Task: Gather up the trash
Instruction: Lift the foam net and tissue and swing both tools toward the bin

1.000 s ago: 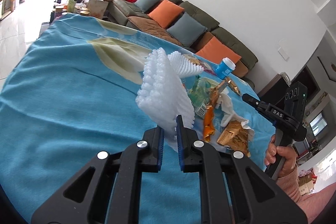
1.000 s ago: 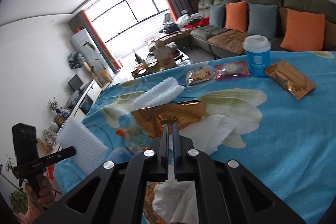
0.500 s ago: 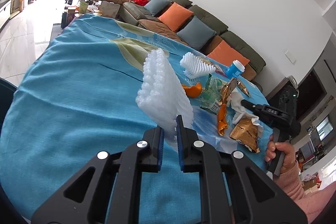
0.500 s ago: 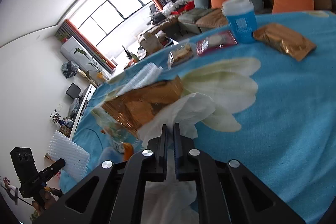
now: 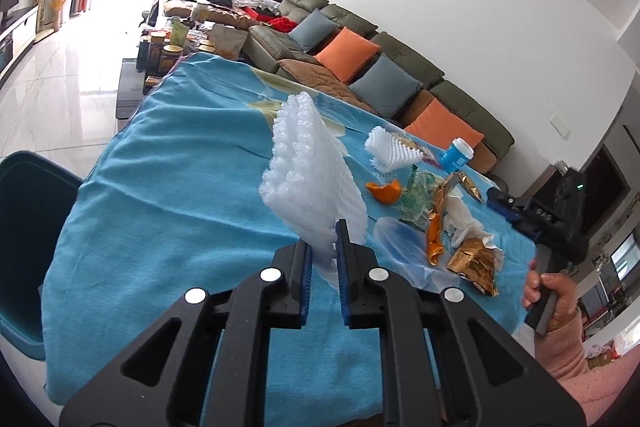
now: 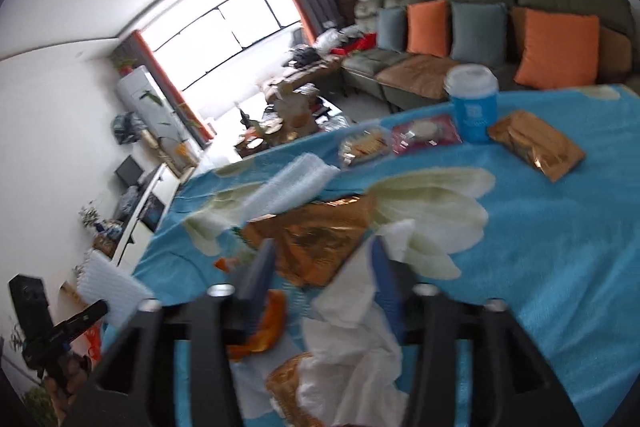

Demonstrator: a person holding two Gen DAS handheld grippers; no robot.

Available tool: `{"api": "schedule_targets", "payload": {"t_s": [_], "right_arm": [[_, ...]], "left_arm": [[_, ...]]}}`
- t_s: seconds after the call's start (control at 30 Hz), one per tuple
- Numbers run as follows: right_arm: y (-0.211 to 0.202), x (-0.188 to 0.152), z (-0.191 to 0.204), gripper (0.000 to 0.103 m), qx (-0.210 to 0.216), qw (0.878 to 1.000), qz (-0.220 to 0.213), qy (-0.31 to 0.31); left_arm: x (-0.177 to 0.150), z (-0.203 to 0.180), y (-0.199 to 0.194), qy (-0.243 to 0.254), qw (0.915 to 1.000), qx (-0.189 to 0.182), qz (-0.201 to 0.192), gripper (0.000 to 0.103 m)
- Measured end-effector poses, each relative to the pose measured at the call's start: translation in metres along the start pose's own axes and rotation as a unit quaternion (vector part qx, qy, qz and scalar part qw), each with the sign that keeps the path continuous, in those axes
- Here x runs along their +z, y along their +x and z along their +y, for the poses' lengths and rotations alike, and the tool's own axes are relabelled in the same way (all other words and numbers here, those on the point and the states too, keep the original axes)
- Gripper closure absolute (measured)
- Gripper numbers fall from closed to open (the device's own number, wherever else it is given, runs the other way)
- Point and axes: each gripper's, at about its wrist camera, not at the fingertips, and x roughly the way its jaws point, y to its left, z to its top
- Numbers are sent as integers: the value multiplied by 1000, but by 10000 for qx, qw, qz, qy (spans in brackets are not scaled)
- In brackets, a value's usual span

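My left gripper (image 5: 322,247) is shut on a white foam net (image 5: 308,179), held up over the blue tablecloth (image 5: 180,195); the right wrist view shows this foam net (image 6: 112,291) at lower left. The right gripper (image 6: 320,261) has its jaws opening above a trash pile. A crumpled white tissue (image 6: 352,347) lies loose under them, against the right finger (image 6: 382,263). A gold wrapper (image 6: 312,243) lies just ahead. The pile also holds orange peel (image 5: 384,191), a second foam net (image 5: 390,149) and a clear crushed bottle (image 5: 420,195).
A teal bin (image 5: 28,227) stands by the table's left edge. A blue cup (image 6: 474,103), a gold packet (image 6: 536,143) and two snack packets (image 6: 364,147) sit at the far side. A sofa (image 6: 480,27) runs behind. A hand (image 5: 552,291) holds the right gripper.
The right gripper's jaws went from shut on the tissue to wide apart, and the tissue lies loose. My left gripper drew back from the pile with the foam net; the teal bin came into view.
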Motion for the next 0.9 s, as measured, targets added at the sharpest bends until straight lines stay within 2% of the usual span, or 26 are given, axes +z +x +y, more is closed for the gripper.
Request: {"api": "schedule_targets", "payload": {"t_s": [0.1, 0.13, 0.17, 0.2, 0.23, 0.43, 0.53, 0.63, 0.73, 0.9], "right_arm": [[24, -6, -13, 45, -172, 9989, 393, 185], [30, -10, -17, 49, -167, 9983, 488, 277], [36, -12, -21, 65, -152, 9975, 581, 367], [40, -14, -24, 74, -104, 9970, 641, 424], [42, -16, -26, 88, -49, 9964, 698, 485], [12, -11, -5, 92, 48, 9997, 188, 173], [-9, -3, 18, 92, 311, 9994, -124, -109], [-21, 3, 46, 92, 687, 9962, -260, -464], [-20, 5, 83, 91, 1171, 9893, -199, -848], [10, 3, 154, 91, 2004, 9707, 232, -1308]], "left_arm": [[-2, 6, -5, -70, 10000, 58, -25, 91], [-3, 10, -8, -104, 9999, 84, -41, 91], [-3, 12, -10, -130, 9998, 107, -52, 91], [-4, 14, -12, -152, 9998, 123, -65, 91], [-5, 16, -14, -181, 9997, 150, -80, 91], [-6, 30, -28, -270, 9991, 288, -180, 91], [-4, 39, -36, -326, 9986, 342, -252, 91], [-2, 48, -48, -378, 9977, 443, -358, 91], [-2, 60, -62, -461, 9961, 578, -472, 91], [-2, 86, -90, -686, 9911, 908, -693, 91]]}}
